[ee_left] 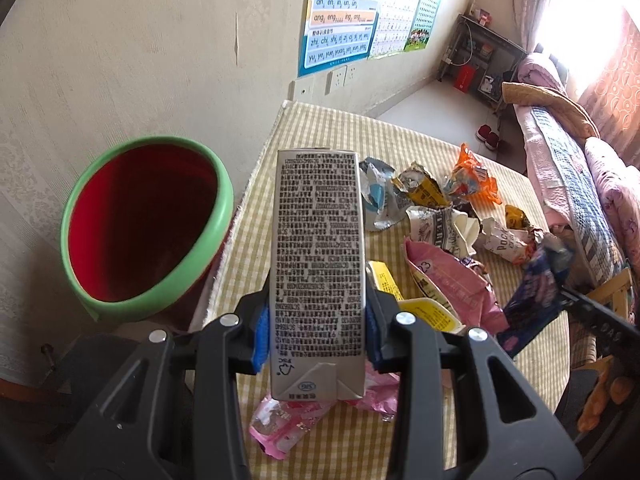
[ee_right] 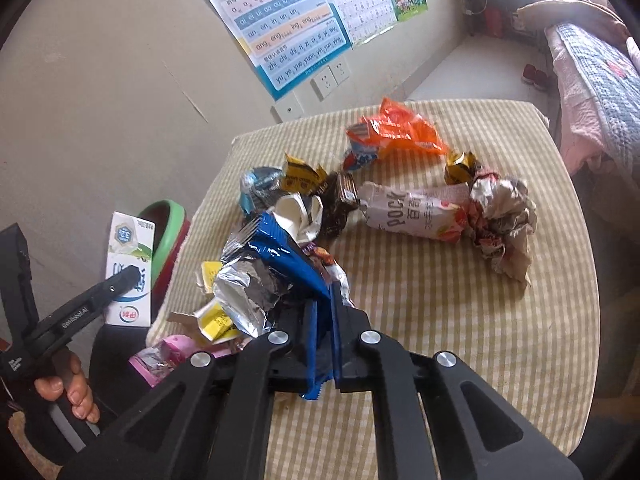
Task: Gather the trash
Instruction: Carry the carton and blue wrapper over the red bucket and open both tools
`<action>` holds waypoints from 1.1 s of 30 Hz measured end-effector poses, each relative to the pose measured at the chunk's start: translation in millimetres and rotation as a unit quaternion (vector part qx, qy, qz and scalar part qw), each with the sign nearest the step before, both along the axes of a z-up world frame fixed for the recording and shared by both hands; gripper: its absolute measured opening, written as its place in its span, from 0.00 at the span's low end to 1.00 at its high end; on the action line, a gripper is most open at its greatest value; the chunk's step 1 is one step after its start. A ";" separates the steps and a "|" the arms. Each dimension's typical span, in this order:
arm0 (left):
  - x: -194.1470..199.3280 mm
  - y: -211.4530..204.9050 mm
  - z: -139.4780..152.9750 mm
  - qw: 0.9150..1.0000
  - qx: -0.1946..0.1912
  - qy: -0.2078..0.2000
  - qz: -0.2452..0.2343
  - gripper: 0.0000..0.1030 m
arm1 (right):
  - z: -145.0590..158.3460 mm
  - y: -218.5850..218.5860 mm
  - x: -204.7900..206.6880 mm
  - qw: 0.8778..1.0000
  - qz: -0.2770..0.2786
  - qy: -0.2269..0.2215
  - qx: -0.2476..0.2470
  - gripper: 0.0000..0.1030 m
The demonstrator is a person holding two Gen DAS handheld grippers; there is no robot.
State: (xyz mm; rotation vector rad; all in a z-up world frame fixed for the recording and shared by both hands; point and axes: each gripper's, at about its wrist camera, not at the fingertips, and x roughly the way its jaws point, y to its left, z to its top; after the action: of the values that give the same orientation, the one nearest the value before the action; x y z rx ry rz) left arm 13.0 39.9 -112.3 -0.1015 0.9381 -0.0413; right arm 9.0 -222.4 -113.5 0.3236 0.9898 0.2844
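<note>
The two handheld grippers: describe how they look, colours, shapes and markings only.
Both the left gripper and the right gripper are matte black plastic, built of angular linkage arms with triangular cut-outs and round silver rivets at the pivots. Blue pads line the inner faces of the fingers. The right wrist view shows small white lettering along the left gripper's finger. No cables or sleeves show.

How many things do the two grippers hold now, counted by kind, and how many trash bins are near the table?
carton: 1, clamped in the left gripper
blue wrapper: 1, pinched in the right gripper
bin: 1, red inside with a green rim, beside the table
Total: 3
</note>
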 end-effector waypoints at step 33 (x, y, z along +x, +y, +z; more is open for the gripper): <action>30.8 209.2 1.6 0.986 0.015 -0.009 0.163 0.34 | 53.0 277.5 113.8 0.973 0.202 0.001 0.108 0.08</action>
State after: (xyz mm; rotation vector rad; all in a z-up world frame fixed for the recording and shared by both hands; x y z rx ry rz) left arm 43.8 249.1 -110.7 -0.2248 0.8934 0.2750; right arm 122.8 55.1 -60.5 0.3175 1.0239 0.7656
